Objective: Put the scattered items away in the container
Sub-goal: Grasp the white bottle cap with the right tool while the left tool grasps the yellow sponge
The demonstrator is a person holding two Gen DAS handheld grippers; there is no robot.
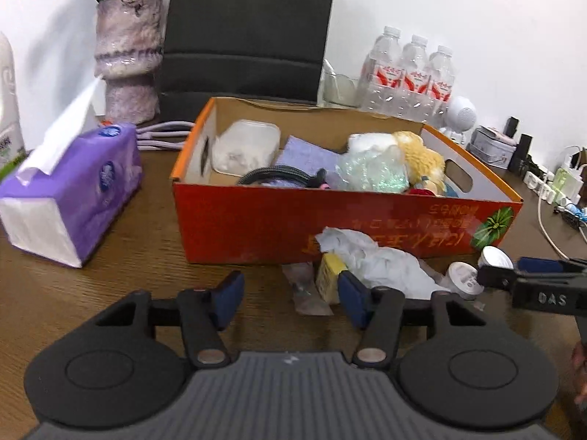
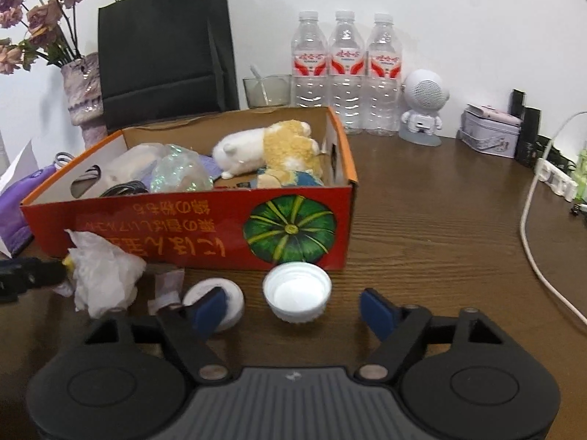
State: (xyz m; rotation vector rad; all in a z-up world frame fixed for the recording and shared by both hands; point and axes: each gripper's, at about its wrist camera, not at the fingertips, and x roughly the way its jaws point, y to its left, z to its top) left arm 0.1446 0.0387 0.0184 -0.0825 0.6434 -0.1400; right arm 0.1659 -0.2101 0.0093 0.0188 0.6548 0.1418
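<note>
Dark wood-grain table against a white wall; we note three clear water bottles and a black paper bag at the back. The orange-red cardboard box sits mid-table, already holding a white and yellow plush toy.

Both grippers angle downward at the clutter in front of the box. Our left gripper is spread, nothing pinched; a small yellow carton and a flat clear wrapper lie between and just beyond its blue pads, the crumpled white tissue beside its right pad.

Our right gripper is also spread; a white upturned bottle cap lies between its fingers, untouched. A second white round lid is partly hidden behind the left pad.

The carton's print is too blurred to read.
</note>
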